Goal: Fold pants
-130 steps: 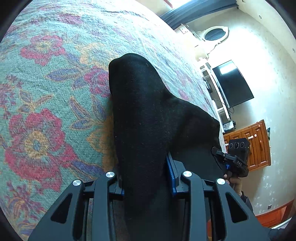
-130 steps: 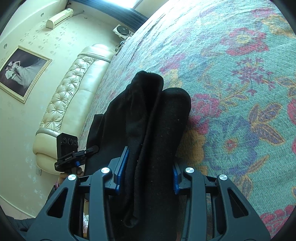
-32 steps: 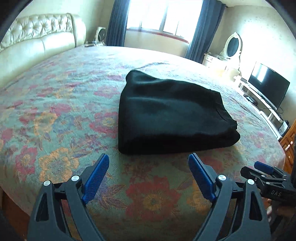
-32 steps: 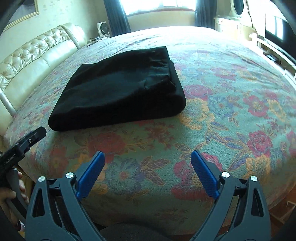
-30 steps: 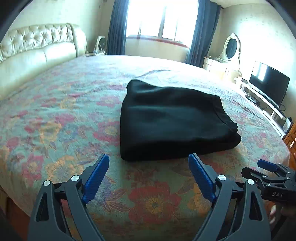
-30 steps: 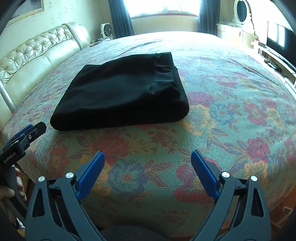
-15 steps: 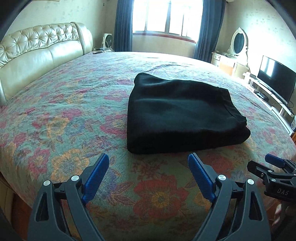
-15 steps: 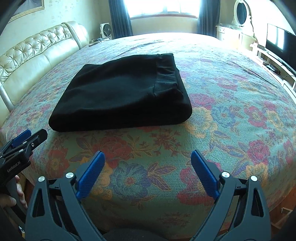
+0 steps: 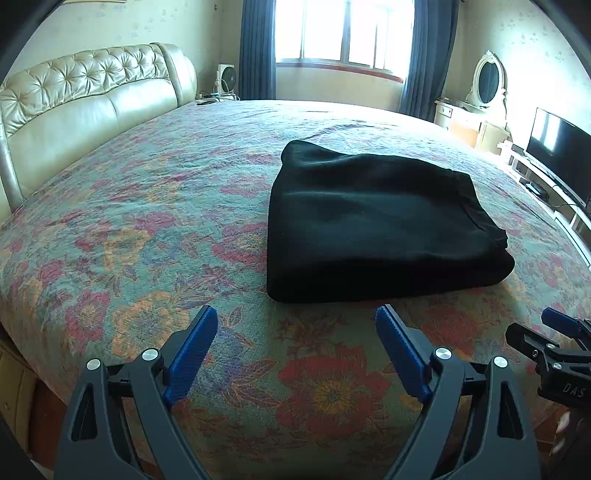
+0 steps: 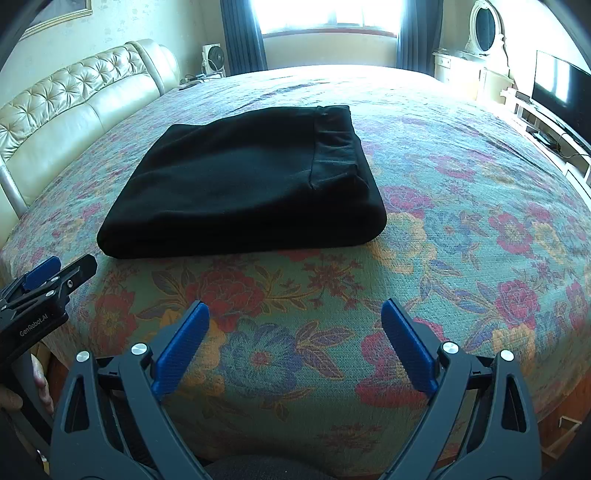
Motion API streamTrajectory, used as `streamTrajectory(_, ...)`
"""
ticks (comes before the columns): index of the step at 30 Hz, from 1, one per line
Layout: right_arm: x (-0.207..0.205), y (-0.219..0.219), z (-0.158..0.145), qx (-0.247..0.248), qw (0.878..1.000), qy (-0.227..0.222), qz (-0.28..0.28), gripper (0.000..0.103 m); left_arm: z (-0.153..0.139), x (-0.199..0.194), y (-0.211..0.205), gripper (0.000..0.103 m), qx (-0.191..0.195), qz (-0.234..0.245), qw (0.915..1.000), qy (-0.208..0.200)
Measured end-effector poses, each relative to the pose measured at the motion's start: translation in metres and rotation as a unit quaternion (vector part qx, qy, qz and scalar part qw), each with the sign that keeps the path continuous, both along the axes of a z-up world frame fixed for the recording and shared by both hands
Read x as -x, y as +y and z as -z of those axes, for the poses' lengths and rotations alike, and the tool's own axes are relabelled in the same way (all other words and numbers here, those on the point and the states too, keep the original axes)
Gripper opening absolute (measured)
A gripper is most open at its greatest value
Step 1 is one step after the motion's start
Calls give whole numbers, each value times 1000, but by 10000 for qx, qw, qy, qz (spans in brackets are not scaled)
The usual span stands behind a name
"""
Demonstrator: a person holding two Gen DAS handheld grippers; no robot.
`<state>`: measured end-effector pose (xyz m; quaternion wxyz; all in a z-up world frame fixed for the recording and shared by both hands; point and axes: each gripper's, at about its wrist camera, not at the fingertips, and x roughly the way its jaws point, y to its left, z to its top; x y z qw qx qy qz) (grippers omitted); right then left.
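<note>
The black pants (image 9: 376, 221) lie folded into a flat rectangle on the floral bedspread (image 9: 147, 229); in the right wrist view the pants (image 10: 243, 188) show their waistband on the right side. My left gripper (image 9: 295, 325) is open and empty, held back near the bed's front edge, apart from the pants. My right gripper (image 10: 295, 317) is open and empty, also near the front edge. Each gripper shows at the edge of the other's view, the right one (image 9: 554, 339) and the left one (image 10: 48, 284).
A cream tufted headboard (image 9: 74, 103) runs along the left of the bed. A window with dark curtains (image 9: 343, 33) is at the back. A dresser with an oval mirror (image 9: 487, 81) and a TV (image 9: 557, 147) stand on the right.
Both grippers released the pants 4.3 s ago and drew back from the bed. Over the last second they rose slightly; the pants have stayed still.
</note>
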<state>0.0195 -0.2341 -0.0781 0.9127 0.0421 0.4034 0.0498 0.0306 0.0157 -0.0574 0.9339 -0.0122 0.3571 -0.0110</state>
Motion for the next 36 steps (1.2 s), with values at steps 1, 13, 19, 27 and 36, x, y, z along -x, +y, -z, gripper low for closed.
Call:
streamTrajectory(1,0,0,0,3,10000,-4,-2,94,0,0,-1,86,15,47,10000,0)
streamTrajectory(13,0,0,1,-22,10000,9,20,94,-6,5,-2,86,-127,-36,9997,-194)
streamTrajectory(19,0,0,1,-27,10000,18,27,94,-7,6,-2,86,-177,-72,9996,-228)
streamTrajectory(27,1,1,1,-28,10000,15,8,94,-5,4,-6,86,-264,-28,9995,-185)
streamTrajectory(36,0,0,1,-44,10000,18,-3,94,-1,-1,-9,86,-1,324,9995,-15)
